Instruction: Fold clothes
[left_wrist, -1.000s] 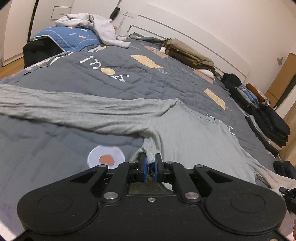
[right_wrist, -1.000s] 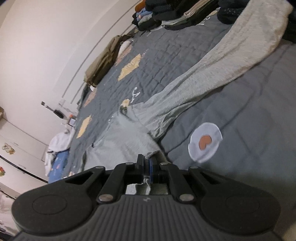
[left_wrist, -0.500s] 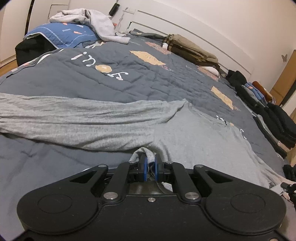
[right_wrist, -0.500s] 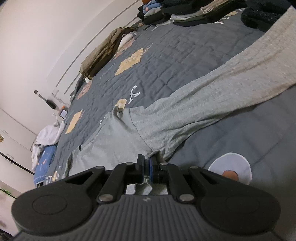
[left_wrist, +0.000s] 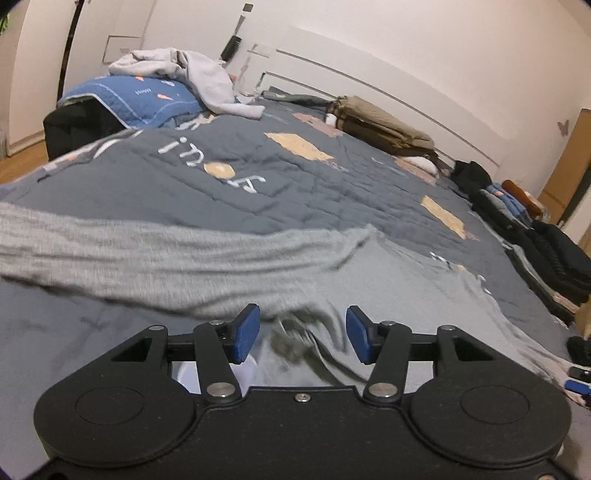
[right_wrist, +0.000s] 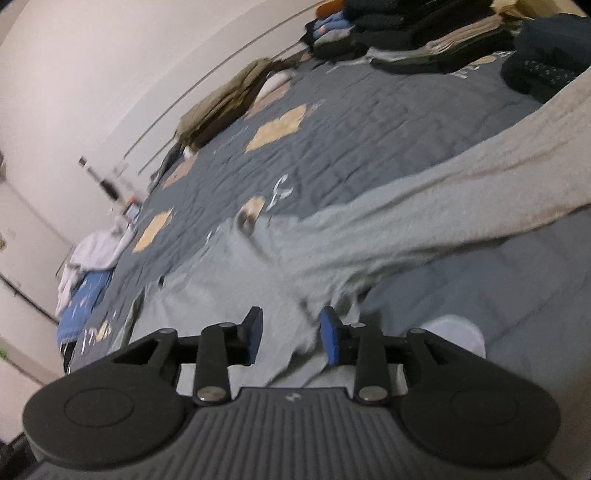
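Grey shirt (left_wrist: 369, 273) freshly let go on the quilt (left_wrist: 295, 184): left gripper (left_wrist: 302, 334) and right gripper (right_wrist: 291, 334) just opened, pinching nothing; spread flat, ready for folding.

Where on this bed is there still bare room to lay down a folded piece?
The widest bare stretch of quilt lies beyond the grey long-sleeved shirt, between the blue pillow and the olive folded pile by the headboard. The far edge is crowded with dark folded stacks.
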